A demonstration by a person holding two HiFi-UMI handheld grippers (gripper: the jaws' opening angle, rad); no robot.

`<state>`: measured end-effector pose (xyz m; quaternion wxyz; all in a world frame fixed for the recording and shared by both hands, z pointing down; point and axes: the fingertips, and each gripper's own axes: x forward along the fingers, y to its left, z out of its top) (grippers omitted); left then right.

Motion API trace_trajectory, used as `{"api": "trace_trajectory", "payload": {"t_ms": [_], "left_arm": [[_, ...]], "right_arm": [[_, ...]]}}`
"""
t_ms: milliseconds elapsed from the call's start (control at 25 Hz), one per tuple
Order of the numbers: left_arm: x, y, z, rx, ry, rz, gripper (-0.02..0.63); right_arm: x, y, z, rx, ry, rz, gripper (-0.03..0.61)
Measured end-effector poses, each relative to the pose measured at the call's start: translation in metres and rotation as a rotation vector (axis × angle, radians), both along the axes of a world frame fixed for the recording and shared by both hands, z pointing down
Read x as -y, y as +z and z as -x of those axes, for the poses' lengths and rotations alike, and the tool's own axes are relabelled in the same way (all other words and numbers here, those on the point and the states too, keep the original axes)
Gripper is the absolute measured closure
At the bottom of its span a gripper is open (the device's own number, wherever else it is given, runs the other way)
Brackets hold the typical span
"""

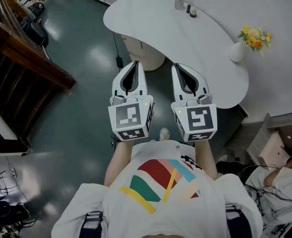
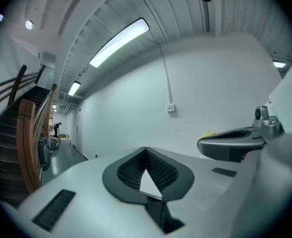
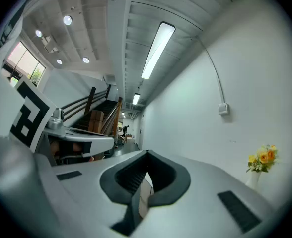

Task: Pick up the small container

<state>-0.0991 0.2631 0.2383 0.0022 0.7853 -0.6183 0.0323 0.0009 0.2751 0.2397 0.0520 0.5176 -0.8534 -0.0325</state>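
Note:
A small pale container (image 1: 179, 4) stands at the far end of the white curved table (image 1: 176, 38), with a small dark object (image 1: 192, 11) beside it. I hold both grippers side by side in front of my chest, over the floor at the table's near edge and well short of the container. The left gripper (image 1: 134, 66) is shut with nothing in it, its tips meeting (image 2: 146, 150). The right gripper (image 1: 179, 68) is shut and holds nothing too (image 3: 147, 153). Both point up and outward at a white wall, so neither gripper view shows the container.
A white vase (image 1: 237, 51) of yellow flowers (image 1: 255, 37) stands on the table's right end. Under the table is its ribbed white pedestal (image 1: 145, 54). A wooden staircase (image 1: 24, 53) fills the left. A seated person (image 1: 280, 182) and boxes are at the lower right.

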Motion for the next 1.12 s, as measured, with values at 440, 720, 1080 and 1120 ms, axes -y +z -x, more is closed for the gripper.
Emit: {"api": "trace_trajectory", "payload": {"t_ms": [440, 720, 1080, 1120], "left_arm": [[0.004, 0.0, 0.0, -0.005, -0.008, -0.006, 0.597], [0.01, -0.004, -0.006, -0.004, 0.0, -0.015, 0.597], [0.019, 0.001, -0.002, -0.007, -0.022, -0.007, 0.597], [0.02, 0.001, -0.002, -0.008, -0.026, -0.008, 0.597]], "right_arm": [[0.002, 0.003, -0.002, -0.015, -0.007, -0.004, 0.568], [0.007, -0.006, -0.006, 0.02, -0.01, -0.023, 0.568], [0.016, -0.004, -0.011, 0.034, -0.013, -0.027, 0.566], [0.018, -0.003, -0.011, 0.033, -0.015, -0.026, 0.566]]}}
